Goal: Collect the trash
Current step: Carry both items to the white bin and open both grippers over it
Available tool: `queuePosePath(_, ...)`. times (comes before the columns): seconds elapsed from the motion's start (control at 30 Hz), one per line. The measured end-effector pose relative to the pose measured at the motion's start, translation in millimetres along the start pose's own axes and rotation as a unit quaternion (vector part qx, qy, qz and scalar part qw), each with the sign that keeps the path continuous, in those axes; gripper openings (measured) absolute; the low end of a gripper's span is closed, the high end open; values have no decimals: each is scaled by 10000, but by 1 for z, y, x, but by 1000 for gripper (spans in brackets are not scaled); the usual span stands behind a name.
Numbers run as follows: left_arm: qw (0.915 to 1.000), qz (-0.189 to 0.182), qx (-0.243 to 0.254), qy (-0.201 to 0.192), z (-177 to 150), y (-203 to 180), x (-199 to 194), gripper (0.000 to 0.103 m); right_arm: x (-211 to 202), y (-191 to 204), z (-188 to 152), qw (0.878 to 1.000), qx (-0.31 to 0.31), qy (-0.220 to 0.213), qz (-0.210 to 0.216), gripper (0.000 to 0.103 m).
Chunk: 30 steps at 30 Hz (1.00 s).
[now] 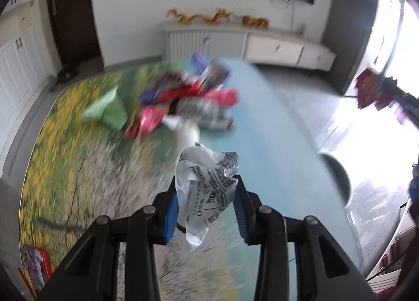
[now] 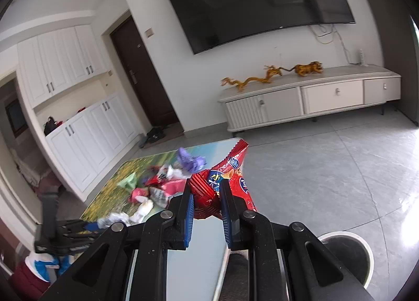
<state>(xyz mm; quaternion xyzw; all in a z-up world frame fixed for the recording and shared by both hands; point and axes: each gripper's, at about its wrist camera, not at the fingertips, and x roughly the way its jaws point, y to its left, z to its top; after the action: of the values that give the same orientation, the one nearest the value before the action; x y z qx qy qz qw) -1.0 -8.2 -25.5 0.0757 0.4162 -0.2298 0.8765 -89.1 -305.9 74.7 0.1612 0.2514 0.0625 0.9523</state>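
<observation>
My left gripper (image 1: 205, 183) is shut on a crumpled white wrapper with black print (image 1: 207, 180) and holds it above the table (image 1: 275, 143). A blurred pile of red, purple and green wrappers (image 1: 183, 96) lies on the table beyond it. My right gripper (image 2: 207, 183) is shut on a red snack bag (image 2: 233, 170) and holds it over the table's right edge. The same pile (image 2: 162, 183) shows to its left. The left gripper (image 2: 68, 235) also shows in the right wrist view, low left. The right gripper with its red bag (image 1: 369, 88) shows at far right in the left wrist view.
A round white bin with a dark inside (image 2: 348, 256) stands on the grey floor right of the table; it also shows in the left wrist view (image 1: 337, 175). A white TV cabinet (image 2: 309, 96) with gold dragon figures stands at the far wall. A red item (image 1: 36, 264) lies at the table's near left.
</observation>
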Motion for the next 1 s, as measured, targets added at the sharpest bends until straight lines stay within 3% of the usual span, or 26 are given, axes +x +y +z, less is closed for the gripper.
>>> queuePosePath(0.17,9969,-527,438,-391,35,-52,-14,36,-21,-33,1,9987,318,-160,-370,18)
queuePosePath(0.37,9872,-1239,911,-413,69,-130,0,36,-46,-86,1,9916,736,-248,-1032,18)
queuePosePath(0.47,9803,-1644,1066,-261,84,-174,19,37,-52,-109,-6,9849,823,-121,-1518,18)
queuePosePath(0.57,9750,-1831,1254,-73,90,-211,41,37,-53,-134,-16,9796,1040,77,-1718,18)
queuePosePath(0.8,9631,-2173,1502,517,92,-285,101,38,-44,-187,-52,9678,1545,720,-1853,22)
queuePosePath(0.87,9605,-2236,1533,623,91,-296,113,40,-40,-199,-61,9632,1724,839,-1885,26)
queuePosePath(0.93,9581,-2335,1495,727,92,-306,124,50,-37,-211,-68,9574,1876,944,-1981,36)
queuePosePath(1.0,9561,-2442,1418,787,94,-313,132,57,-37,-222,-75,9520,2049,994,-2046,39)
